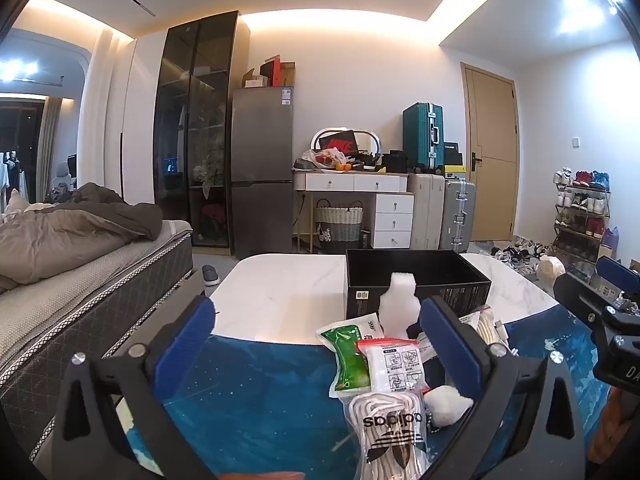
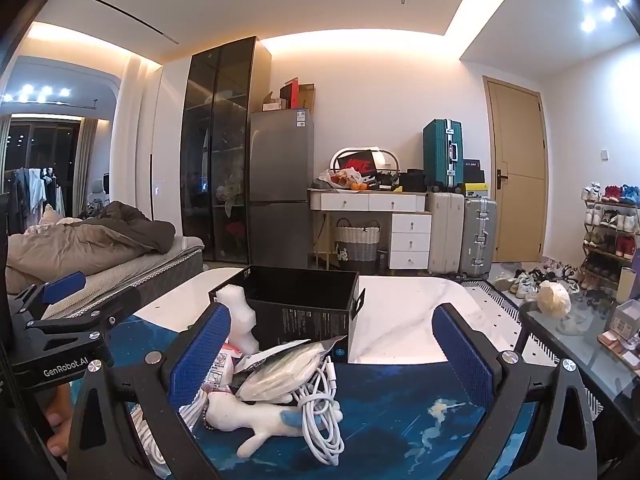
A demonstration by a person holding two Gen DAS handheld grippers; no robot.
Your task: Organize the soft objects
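White laces pack (image 1: 390, 436) reads "adidas"; left gripper (image 1: 316, 344) and right gripper (image 2: 332, 354) jaws spread, released.

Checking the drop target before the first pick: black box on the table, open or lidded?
Open. The black box stands upright with no lid; both wrist views look over its rim onto dark inner walls. Its floor is hidden, so whether it is empty cannot be told.

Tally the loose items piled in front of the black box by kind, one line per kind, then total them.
White foam pieces: 1
Sealed packets: 4, namely green packet, red-topped packet, adidas lace bag, silver pouch
Plush toys: 1
White cable bundles: 1
Total: 7 that I can make out; others may be hidden in the pile.
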